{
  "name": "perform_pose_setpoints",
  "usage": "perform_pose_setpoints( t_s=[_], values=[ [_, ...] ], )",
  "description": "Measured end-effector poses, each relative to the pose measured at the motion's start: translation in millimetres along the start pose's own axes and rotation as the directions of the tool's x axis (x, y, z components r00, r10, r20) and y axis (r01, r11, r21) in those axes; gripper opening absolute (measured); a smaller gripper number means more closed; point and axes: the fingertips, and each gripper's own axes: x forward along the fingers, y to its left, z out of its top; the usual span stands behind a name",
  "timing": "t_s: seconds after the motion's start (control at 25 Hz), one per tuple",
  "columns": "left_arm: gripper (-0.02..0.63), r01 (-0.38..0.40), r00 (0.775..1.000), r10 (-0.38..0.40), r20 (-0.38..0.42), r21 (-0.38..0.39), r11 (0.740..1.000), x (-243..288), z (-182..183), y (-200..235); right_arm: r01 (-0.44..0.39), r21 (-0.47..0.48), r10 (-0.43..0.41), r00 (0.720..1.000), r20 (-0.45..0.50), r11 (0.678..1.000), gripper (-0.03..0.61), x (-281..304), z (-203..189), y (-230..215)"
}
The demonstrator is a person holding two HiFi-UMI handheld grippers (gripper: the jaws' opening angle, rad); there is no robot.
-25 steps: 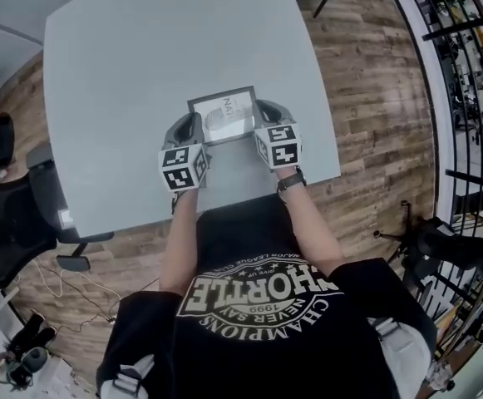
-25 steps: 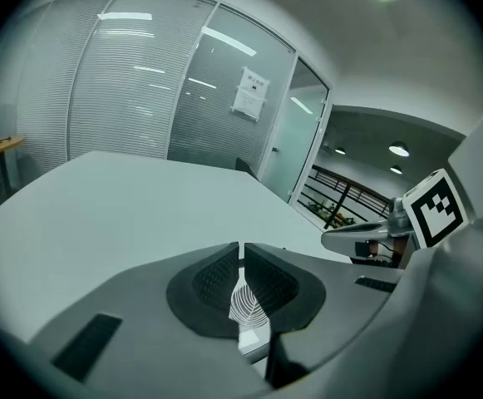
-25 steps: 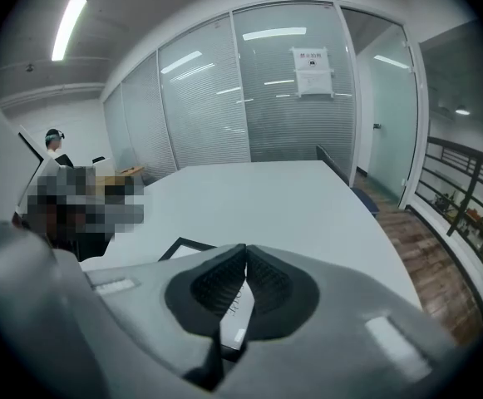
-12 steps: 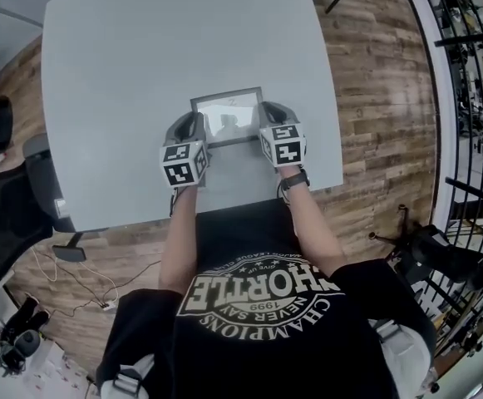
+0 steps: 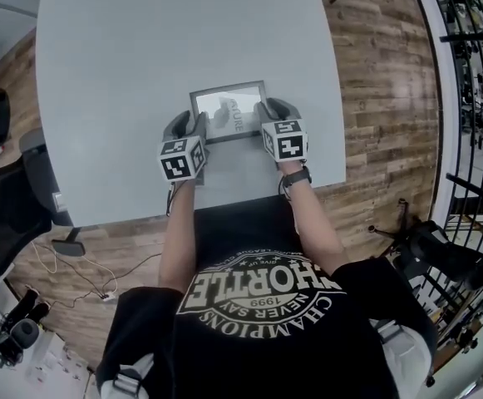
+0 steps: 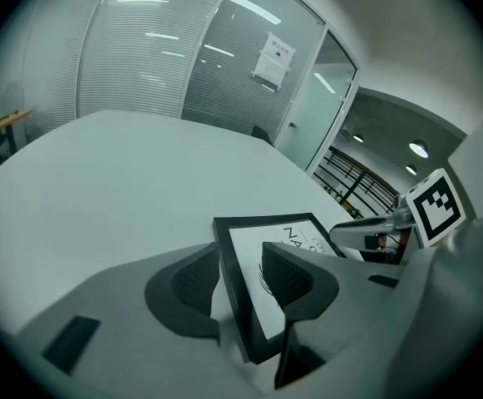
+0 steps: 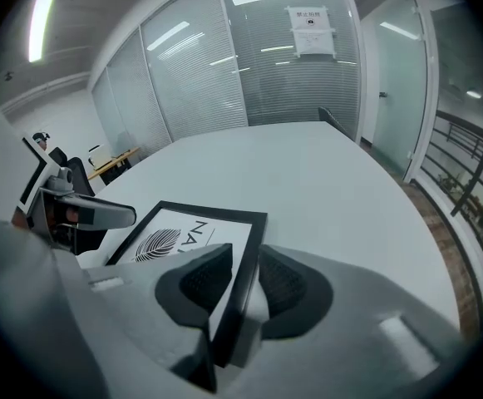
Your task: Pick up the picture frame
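A black picture frame with a white leaf print lies low over the grey table, between my two grippers. My left gripper straddles the frame's left edge; its jaws are opening, and small gaps show between the pads and the frame. My right gripper is shut on the frame's right edge, with both pads pressed against the black rim. In the right gripper view the leaf print faces up.
The table's near edge runs just in front of the person's torso. A black chair stands at the left, with cables on the wood floor. A black railing lines the right side. Glass walls lie beyond the table.
Both grippers and the frame have shifted slightly away from the person and sunk toward the tabletop. The glare on the frame's glass has changed as it levelled out.
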Motion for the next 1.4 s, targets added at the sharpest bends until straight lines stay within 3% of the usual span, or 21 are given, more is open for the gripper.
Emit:
perform_pose_setpoints(
  t_s=[0.48,0.92,1.4],
  values=[
    [0.163,-0.016,0.998,0.013,-0.065,-0.049,0.999,8.8,-23.0,5.0,0.004,0.087,-0.002,1.000,-0.021,0.996,0.098,4.3,-8.0,-2.6],
    [0.104,-0.042,0.996,0.038,-0.082,-0.050,0.998,11.4,-26.2,10.4,0.019,0.131,-0.016,1.000,-0.022,0.991,0.070,6.1,-13.0,-0.8],
    [0.072,-0.030,0.996,0.019,-0.092,-0.121,0.992,8.6,-27.1,11.4,0.056,0.141,-0.051,0.998,-0.036,0.988,0.067,0.4,-14.3,2.2]
  ],
)
